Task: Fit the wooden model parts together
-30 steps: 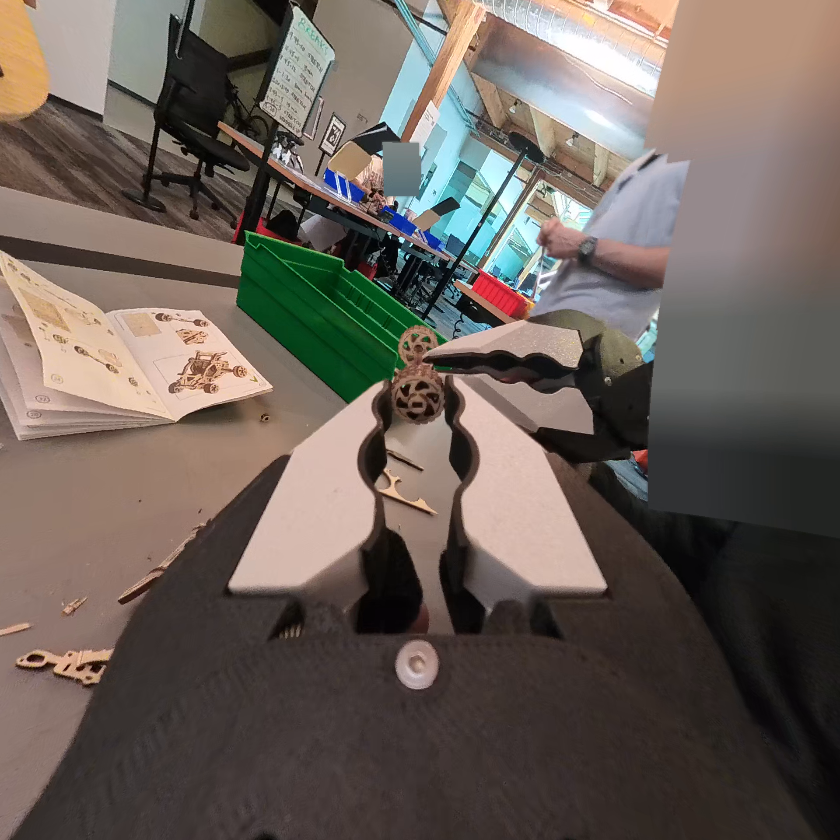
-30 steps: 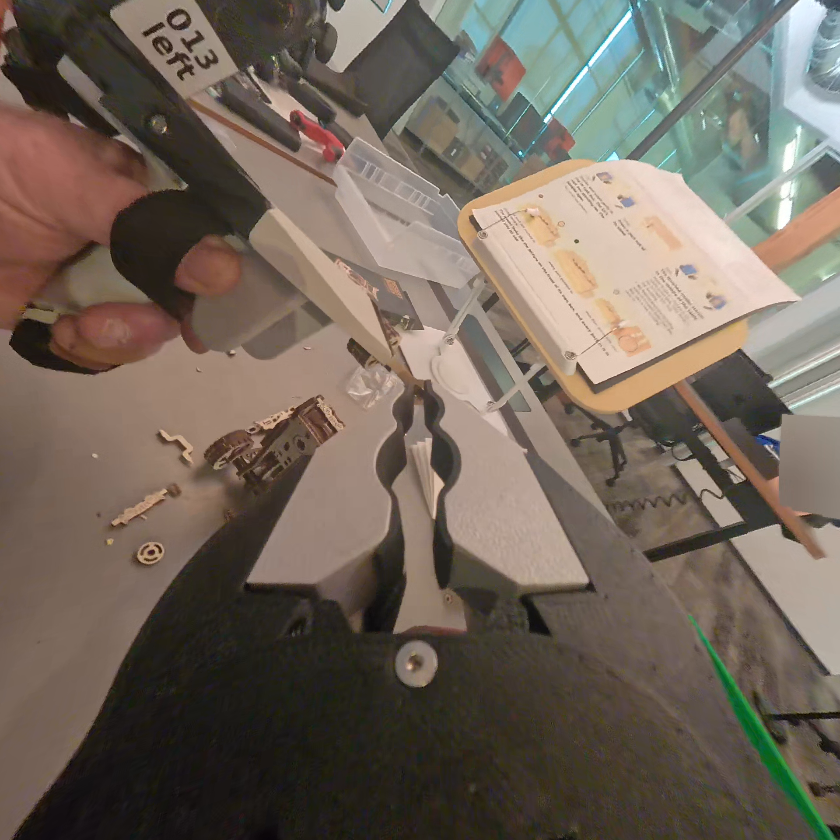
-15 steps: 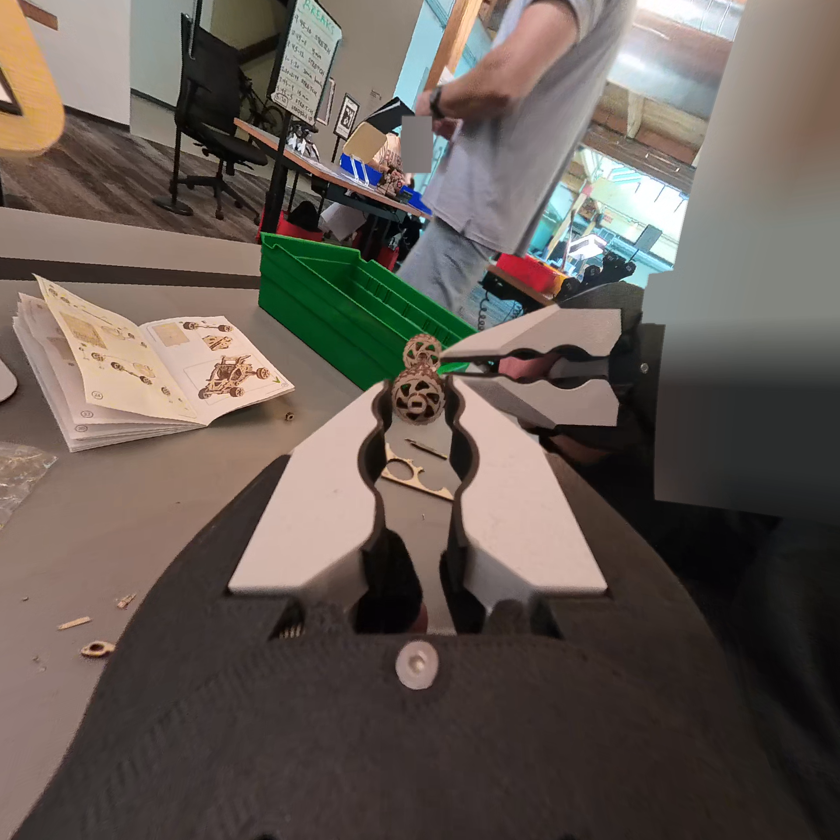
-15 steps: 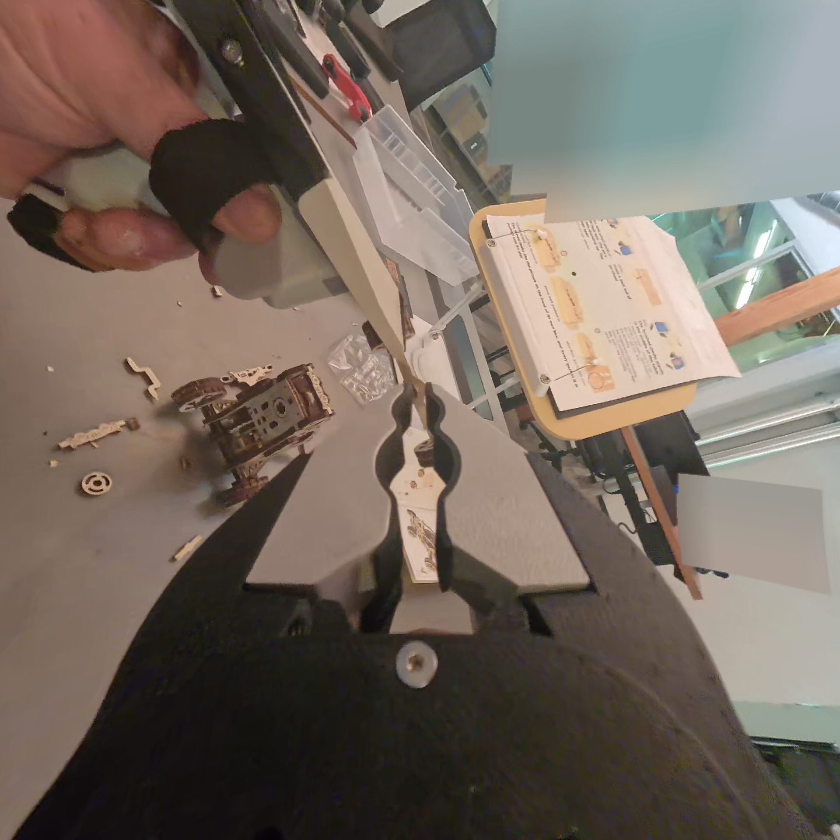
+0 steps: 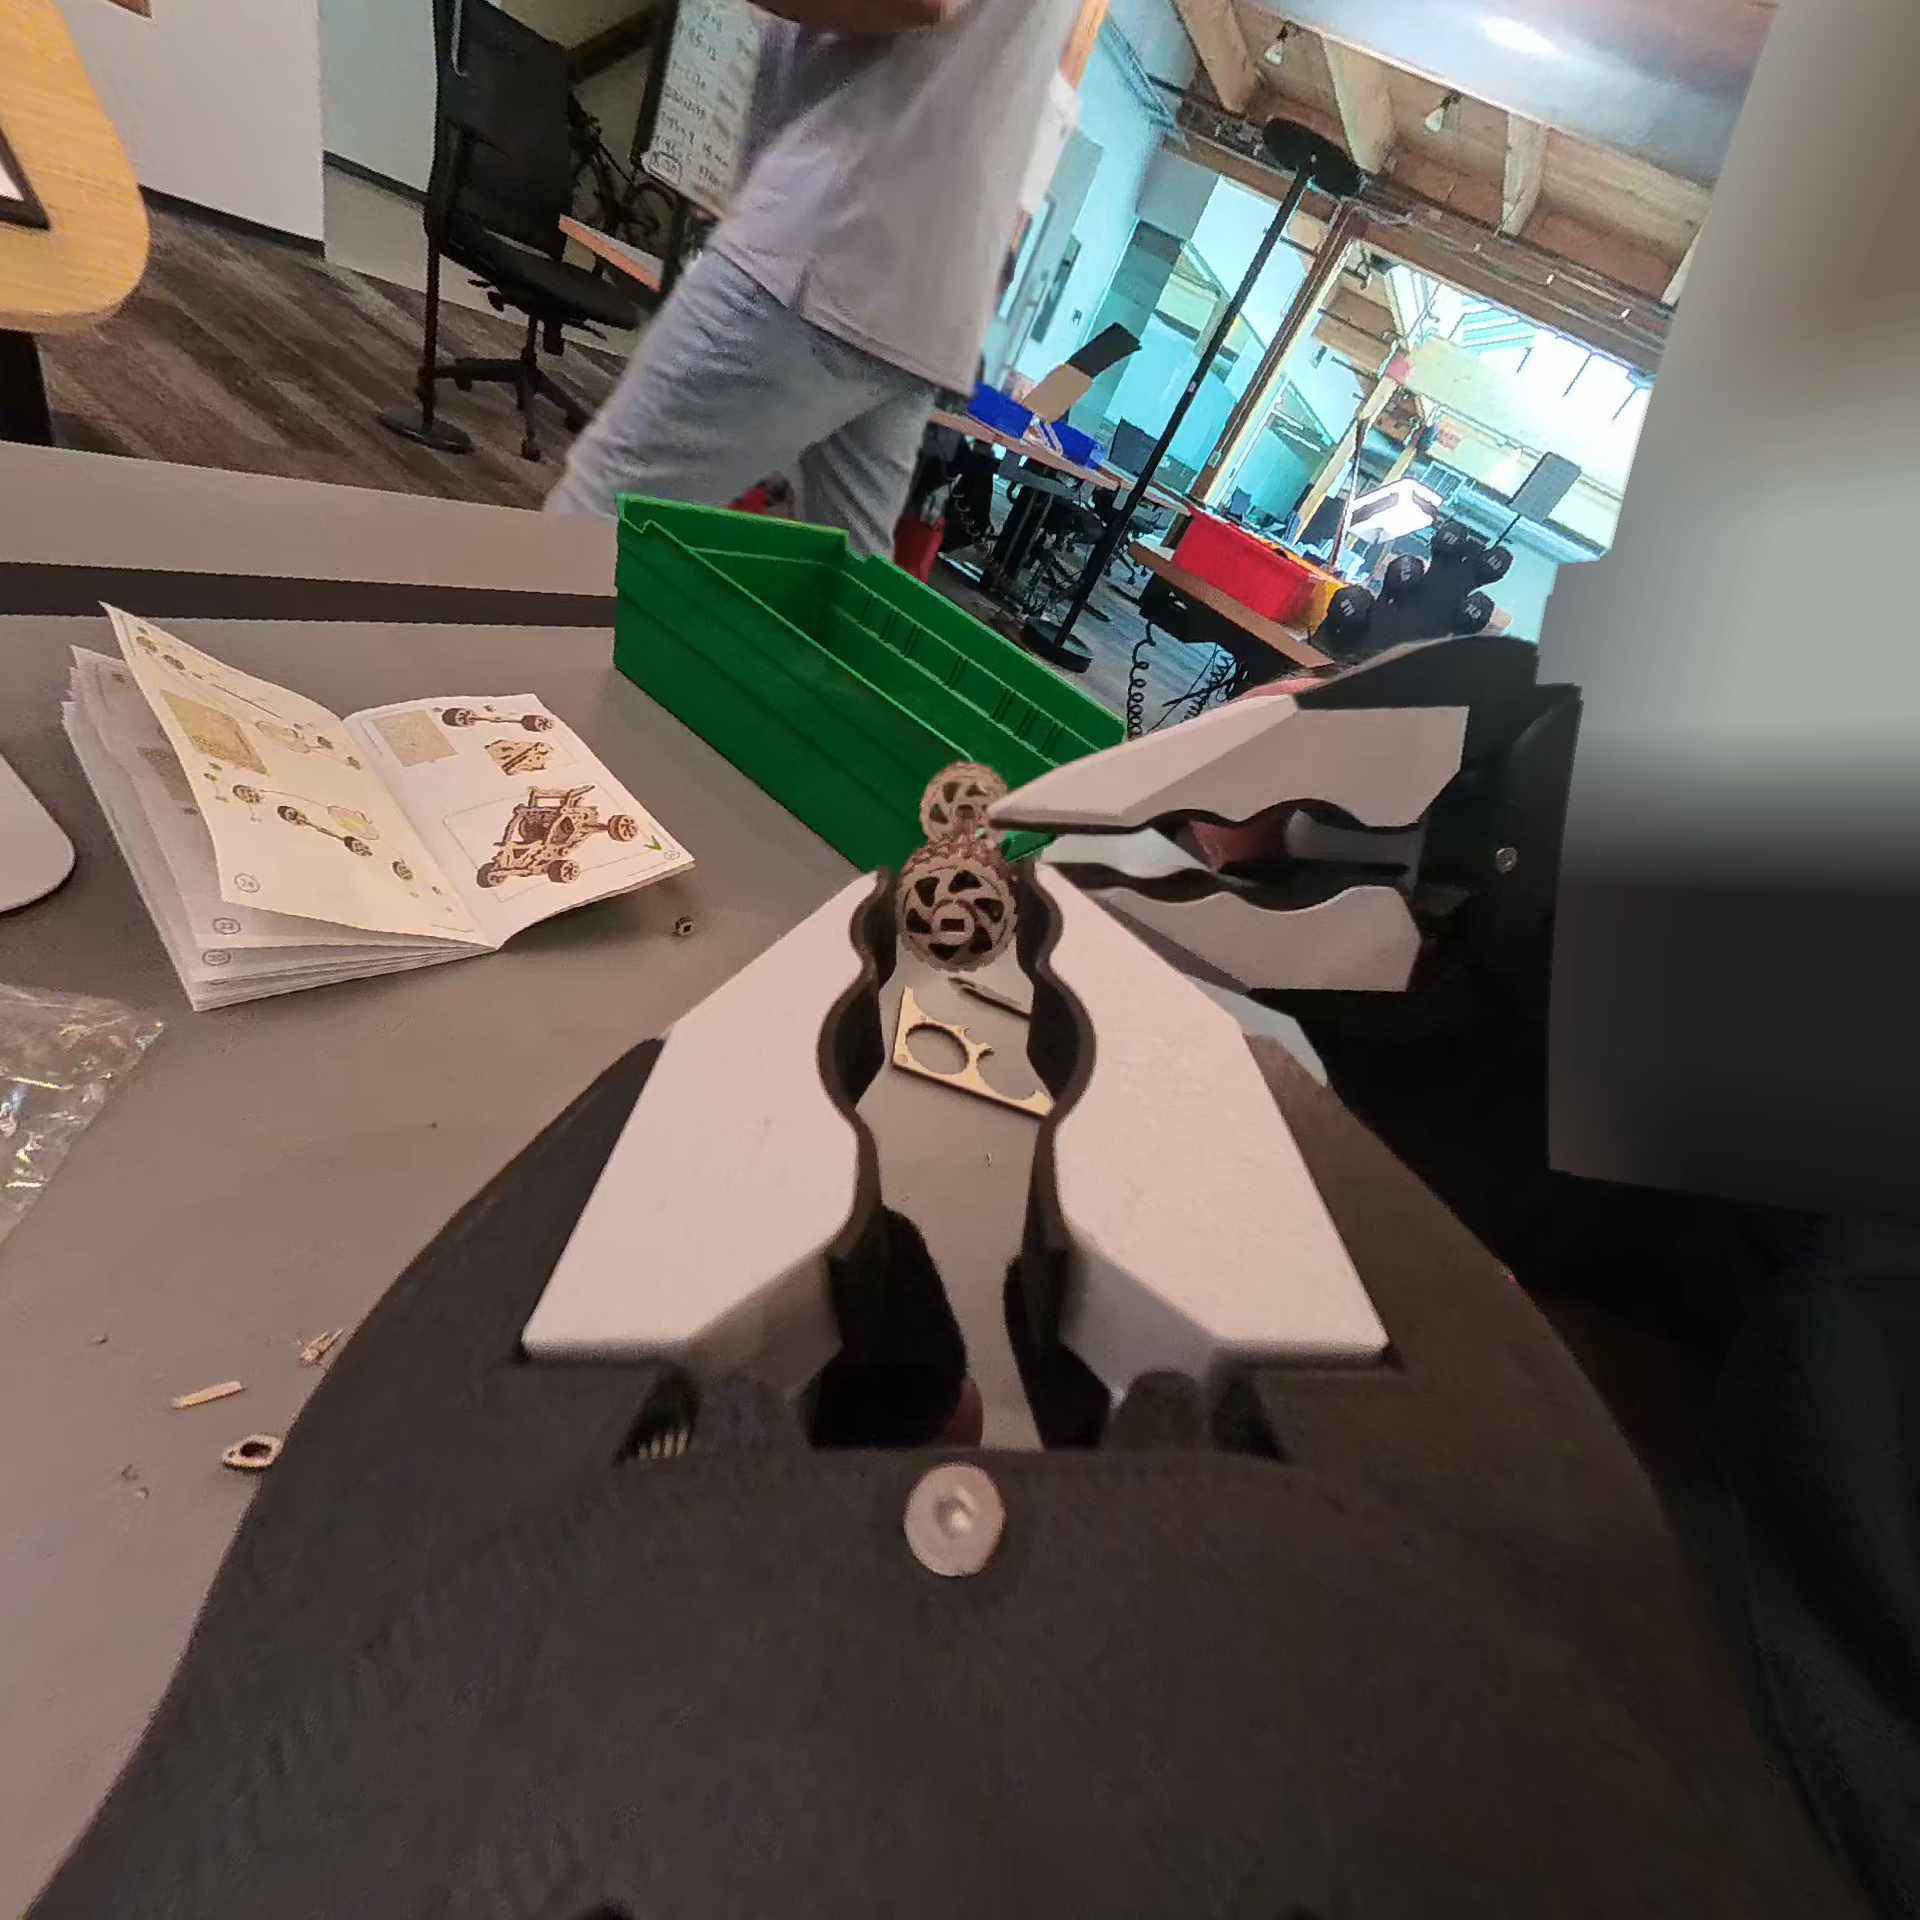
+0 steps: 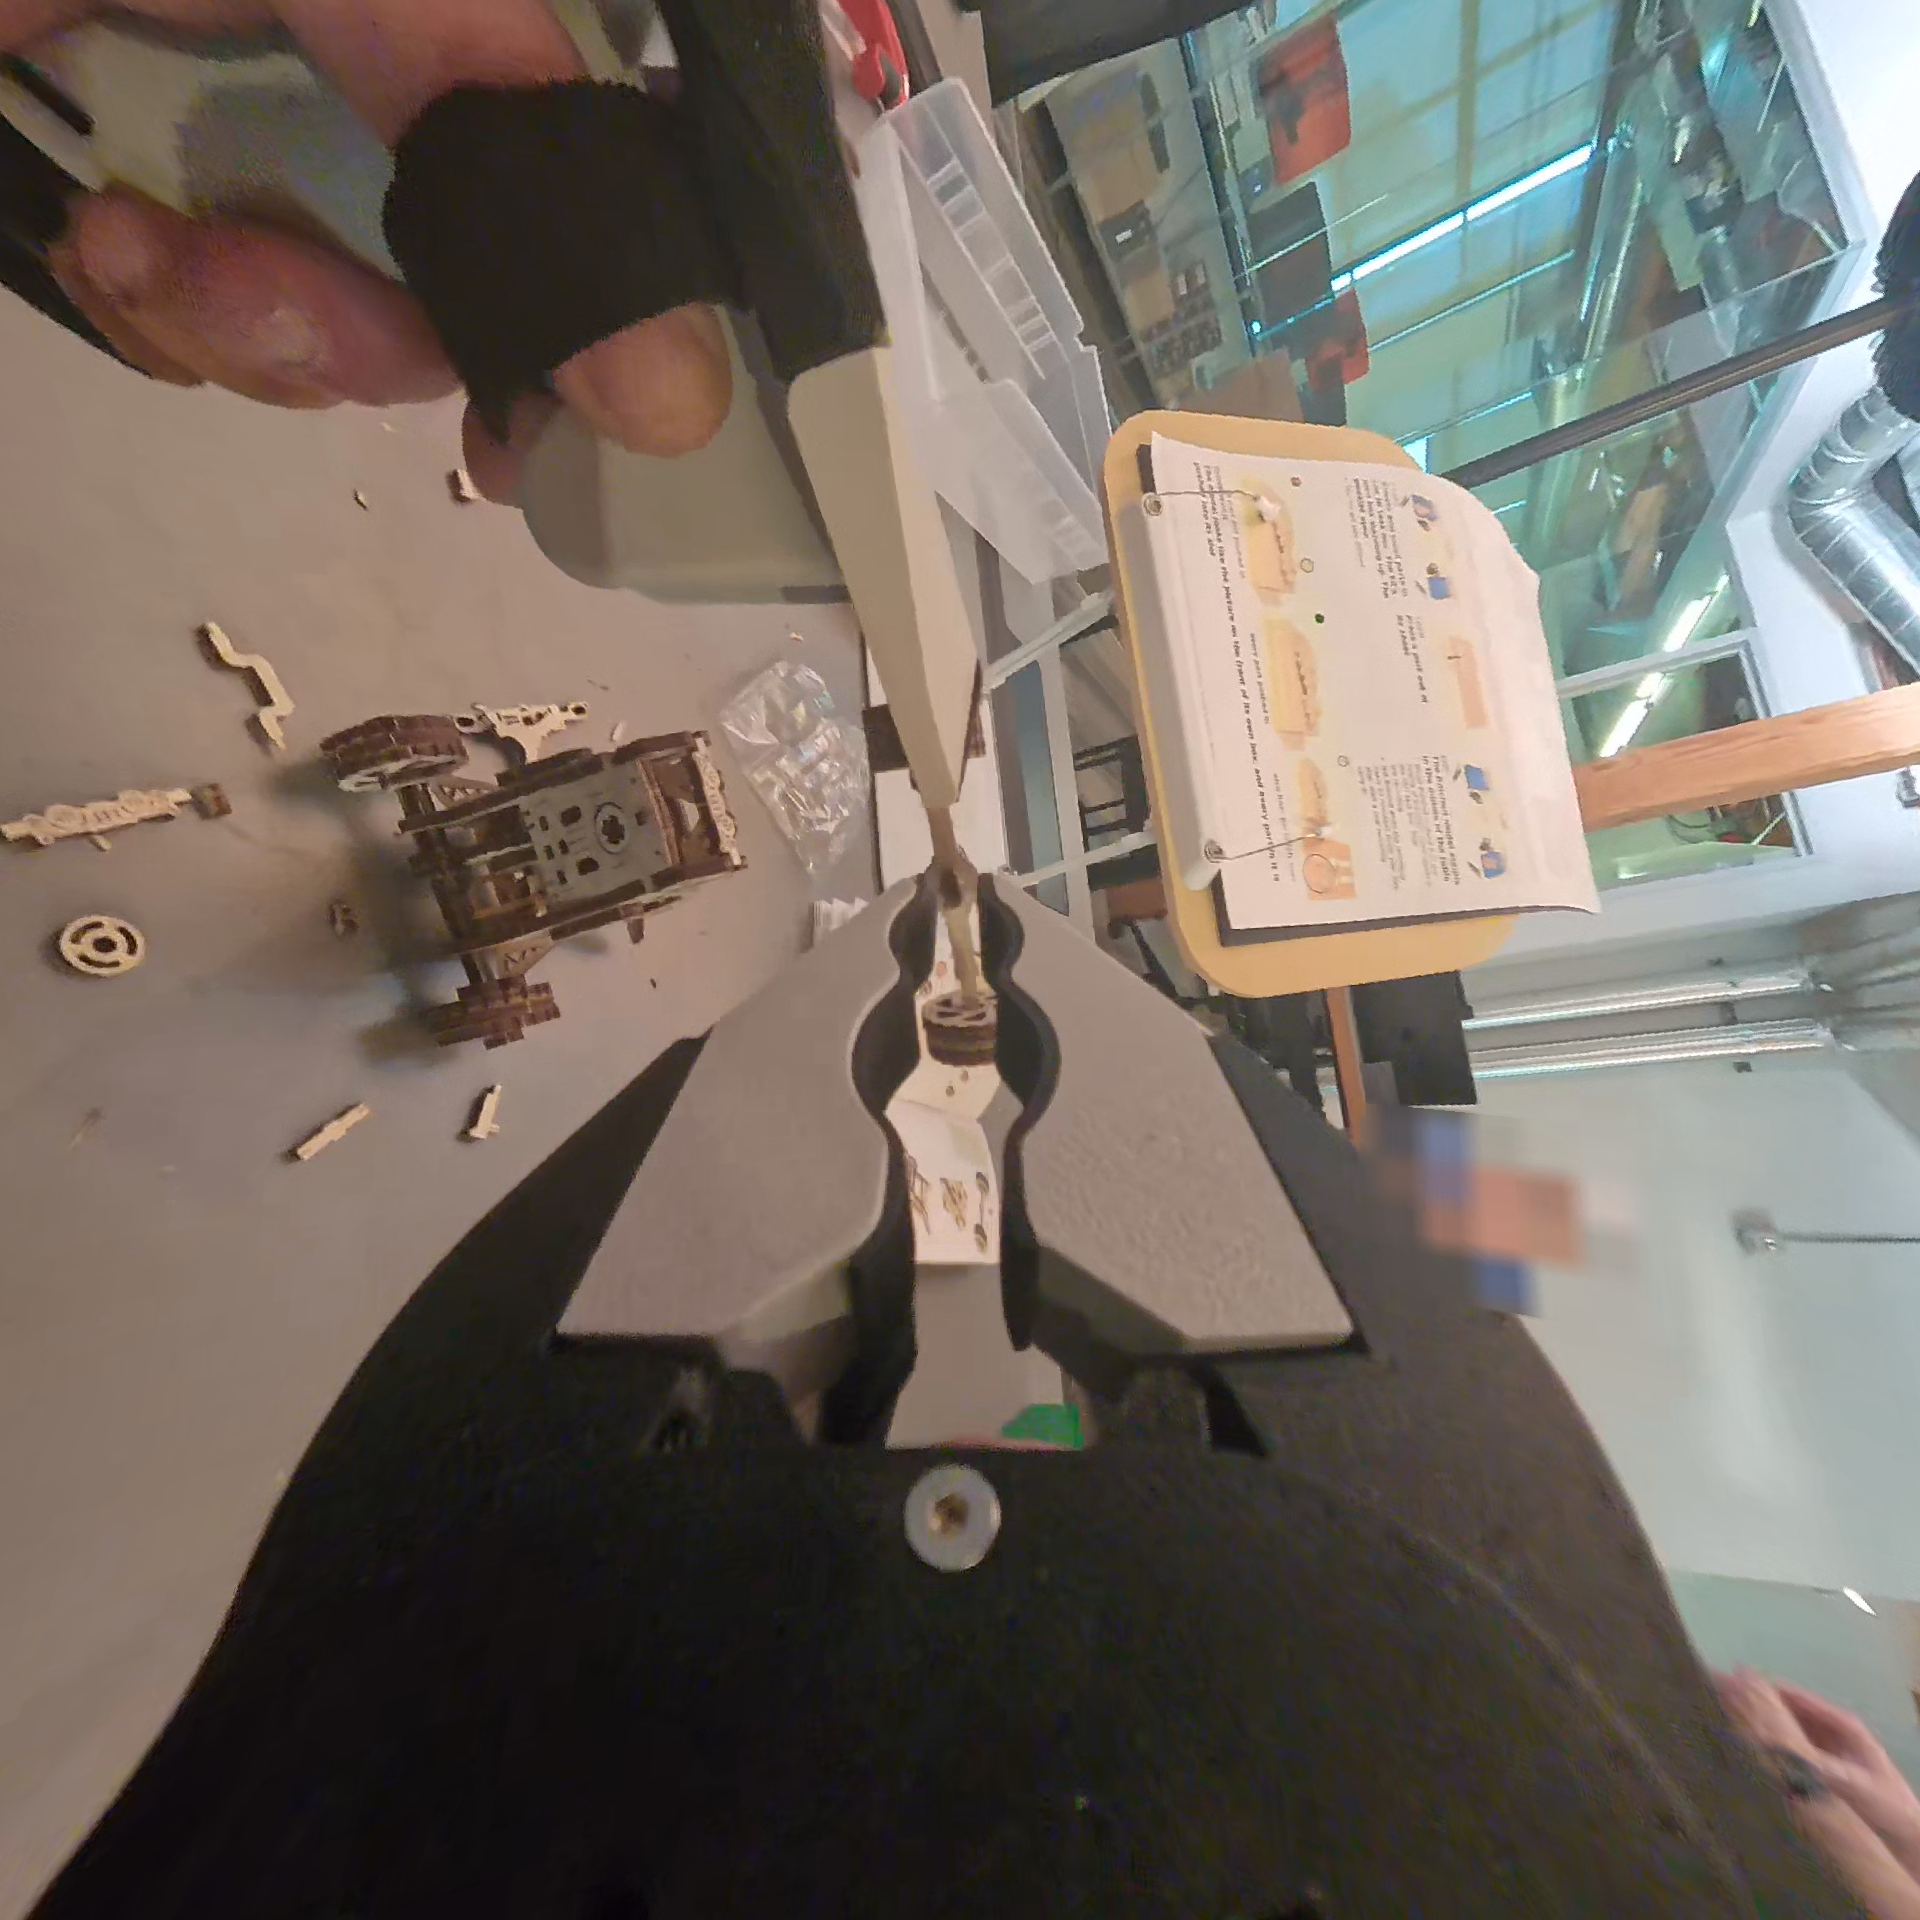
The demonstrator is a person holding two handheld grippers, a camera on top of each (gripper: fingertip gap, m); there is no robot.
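Left gripper (image 5: 954, 914) was clamped on a spoked wooden wheel (image 5: 954, 912), held right at the fingertips, face toward the camera. Right gripper (image 5: 1013, 831) came in from the right side in the left wrist view, tips pinched together on a thin axle (image 6: 961, 940) near a smaller wheel (image 5: 961, 798) just above and behind the big one. In the right wrist view the right gripper (image 6: 951, 891) had its tips closed on that axle; a small wheel (image 6: 961, 1023) sat on the axle's end between the fingers, not touching them as far as could be told. Left gripper's finger (image 6: 904, 644) reached down to the same spot from above, a hand (image 6: 312, 260) with a black strap squeezing its handle.

Gray table (image 5: 312, 1122) below. A half-built wooden car model (image 6: 561, 842) lay on its side near loose bits: a ring piece (image 6: 99, 945), a zigzag piece (image 6: 249, 675), small sticks. A flat cutout scrap (image 5: 961, 1055) showed between the left fingers, lying on the table. Open instruction booklet (image 5: 395, 821) to the left, green bin (image 5: 831, 686) behind it, clear plastic bag (image 6: 795, 758) beside the model. Instruction sheet on a wooden stand (image 6: 1340, 707) to the right. A person (image 5: 821, 239) stood behind the table.
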